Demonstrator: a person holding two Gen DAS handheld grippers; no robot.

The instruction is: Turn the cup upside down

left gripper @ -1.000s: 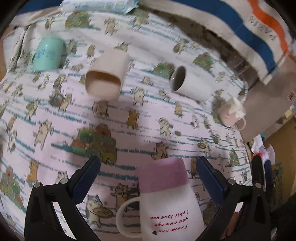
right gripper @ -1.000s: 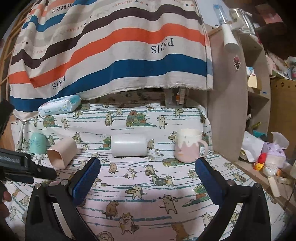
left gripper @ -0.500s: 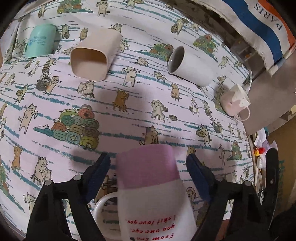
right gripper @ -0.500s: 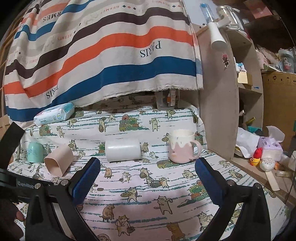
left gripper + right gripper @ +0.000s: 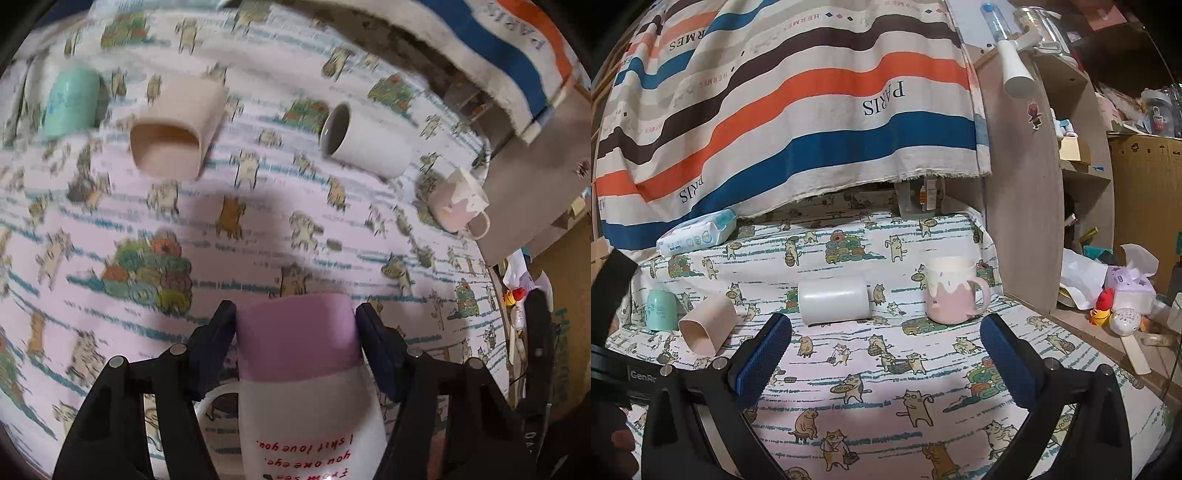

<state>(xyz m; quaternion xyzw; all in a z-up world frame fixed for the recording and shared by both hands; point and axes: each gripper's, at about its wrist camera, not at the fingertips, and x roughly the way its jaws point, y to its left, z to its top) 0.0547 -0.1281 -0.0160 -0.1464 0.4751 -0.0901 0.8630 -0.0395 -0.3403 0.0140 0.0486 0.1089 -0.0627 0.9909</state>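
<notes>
Grasp step: left gripper (image 5: 295, 328) clamps the mug (image 5: 299, 373) by its purple end; right gripper (image 5: 884, 354) idles wide open. Next: lift, rotate, set down inverted.

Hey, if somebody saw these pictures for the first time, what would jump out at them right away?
First, the pink-and-white mug with red lettering, filling the bottom of the left wrist view, clamped between the left gripper pads. Next, the big striped cloth printed PARIS, hanging behind the cat-print tablecloth in the right wrist view. On that tablecloth lie a tipped white cup and beige cup, while the right gripper hangs open over it.
</notes>
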